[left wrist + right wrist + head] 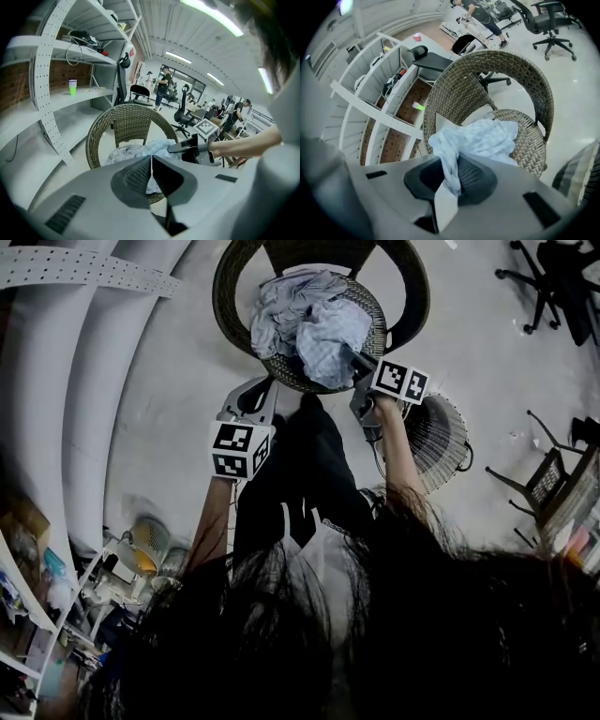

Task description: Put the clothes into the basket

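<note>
While the right gripper (452, 182) pinches a fold of the pale blue garment (487, 138), the cloth trails ahead of its jaws onto the wicker chair (532, 145). The left gripper (151, 161) has its jaws together, empty. The basket (441, 439) stands behind the right gripper.

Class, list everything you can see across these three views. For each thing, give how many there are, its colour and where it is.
wicker chair: one, brown, on the floor ahead of the person
clothes: a heap, number unclear, pale blue and grey, on the chair seat
basket: one, striped light and dark, on the floor right of the chair
office chair: at least one, black, far right
shelving: one unit, white, left of the chair
cup: one, green, on a shelf
left gripper: one, grey, jaws together, empty
right gripper: one, grey, shut on a pale blue garment from the heap
</note>
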